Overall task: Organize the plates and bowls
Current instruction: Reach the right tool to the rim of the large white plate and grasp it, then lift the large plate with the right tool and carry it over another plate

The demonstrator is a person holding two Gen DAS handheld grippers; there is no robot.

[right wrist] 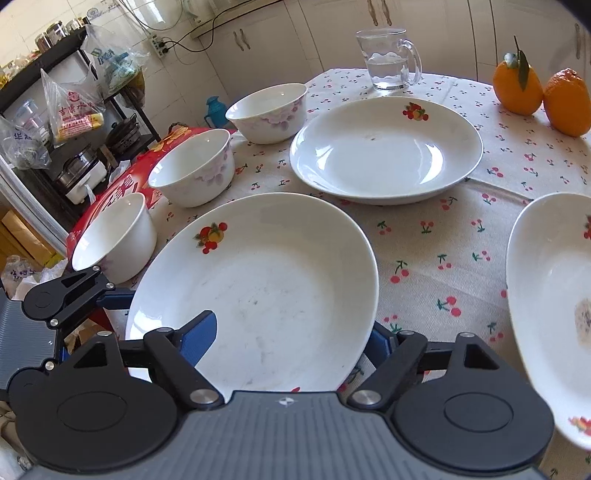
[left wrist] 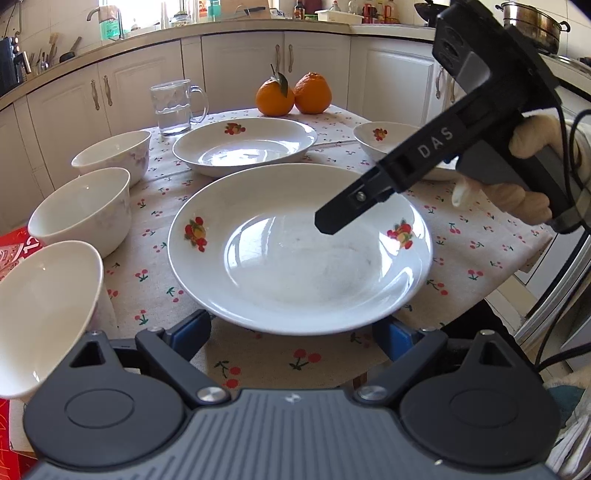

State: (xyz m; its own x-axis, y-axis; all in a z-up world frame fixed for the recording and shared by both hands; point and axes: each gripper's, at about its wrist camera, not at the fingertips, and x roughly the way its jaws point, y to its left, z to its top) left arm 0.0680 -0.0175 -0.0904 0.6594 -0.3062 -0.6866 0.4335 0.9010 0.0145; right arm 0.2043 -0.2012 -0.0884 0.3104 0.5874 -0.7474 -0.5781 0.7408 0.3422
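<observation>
Both tools gape wide, the left tool (left wrist: pixel 295 328) and right tool (right wrist: pixel 291 343) flanking the near plate (right wrist: pixel 258 280) on the table (right wrist: pixel 443 240), with three bowls (right wrist: pixel 192 170) left, second plate (right wrist: pixel 384 147) behind and third plate (right wrist: pixel 546 295) right.

A kitchen in daylight — cream cabinet doors (left wrist: pixel 236 70) with metal handles run along the back from nine to three o'clock, under a pale countertop (left wrist: pixel 155 35) crowded with bottles. A faucet (left wrist: pixel 107 18) stands at eleven o'clock before a bright window. At two o'clock sits a steel pot (left wrist: pixel 532 22). In the right wrist view, a black shelving rack (right wrist: pixel 66 92) hung with plastic bags fills ten o'clock — white tiled wall (right wrist: pixel 122 11) behind it
</observation>
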